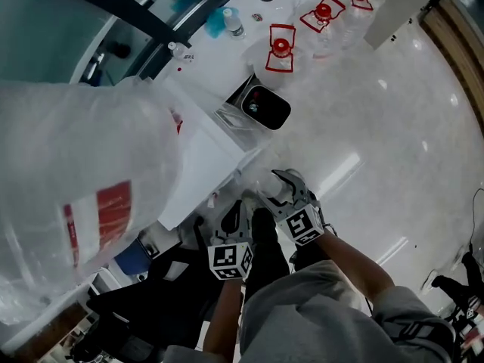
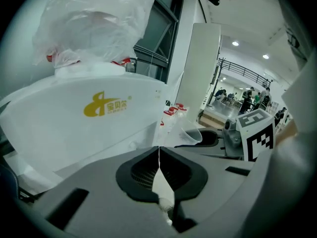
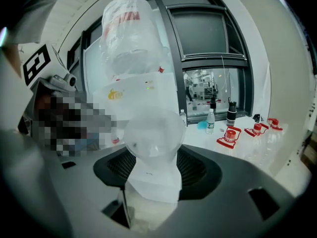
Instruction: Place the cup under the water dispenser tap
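Cup of clear plastic sits gripped between the fingers of the right gripper, mouth pointing away from the camera. In the head view it lies just below centre, toward 6 o'clock, beside the white water dispenser, which fills the 9 o'clock side. The left gripper has its fingers closed together with nothing between them; from its view the cup shows at about 3 o'clock.

The dispenser front carries a yellow logo with Chinese characters too small to read surely. The big water bottle on top has a red label whose print is blurred. Each gripper's cube bears black-and-white square markers.

At 12 to 1 o'clock in the head view, the white bench holds red-capped bottles and a small water bottle.
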A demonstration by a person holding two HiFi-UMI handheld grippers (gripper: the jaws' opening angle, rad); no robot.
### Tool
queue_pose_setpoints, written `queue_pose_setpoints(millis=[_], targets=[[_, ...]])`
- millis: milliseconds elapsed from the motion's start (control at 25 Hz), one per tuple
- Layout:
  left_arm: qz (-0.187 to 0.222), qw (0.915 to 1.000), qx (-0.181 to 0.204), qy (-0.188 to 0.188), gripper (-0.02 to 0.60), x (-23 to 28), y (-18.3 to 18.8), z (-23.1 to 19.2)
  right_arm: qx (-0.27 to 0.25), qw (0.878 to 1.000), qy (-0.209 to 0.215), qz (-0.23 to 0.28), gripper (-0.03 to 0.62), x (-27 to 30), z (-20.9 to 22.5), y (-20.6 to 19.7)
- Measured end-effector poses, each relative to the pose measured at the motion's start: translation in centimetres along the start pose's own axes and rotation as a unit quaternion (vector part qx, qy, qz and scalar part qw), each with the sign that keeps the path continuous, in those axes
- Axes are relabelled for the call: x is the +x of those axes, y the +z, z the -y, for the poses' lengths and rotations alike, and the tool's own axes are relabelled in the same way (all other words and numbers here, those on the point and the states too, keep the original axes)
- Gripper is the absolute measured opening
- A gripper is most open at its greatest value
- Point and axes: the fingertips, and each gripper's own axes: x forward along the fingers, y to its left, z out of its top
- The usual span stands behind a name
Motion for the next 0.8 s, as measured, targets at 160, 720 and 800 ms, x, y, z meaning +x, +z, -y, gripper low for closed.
queue_pose_setpoints(millis=[160, 720, 800], targets=[[-0.003, 1.0000, 0.006, -0.005, 0.011, 0.9, -1.0, -0.6, -0.014, 1.000, -0.012, -0.002, 0.252, 1.2, 0.2, -1.4], [-0.033, 0.9988, 0.033, -0.015, 0.011, 5.7, -6.5, -2.2, -0.001, 1.000, -0.024, -0.014, 0.252, 7.6, 1.0, -9.6], [-0.038, 0.9986, 0.035, -0.014, 0.011, 6.2, -7.2, -2.4, -0.004, 1.000, -0.020, -0.017, 0.252, 8.8, 0.9, -10.8]])
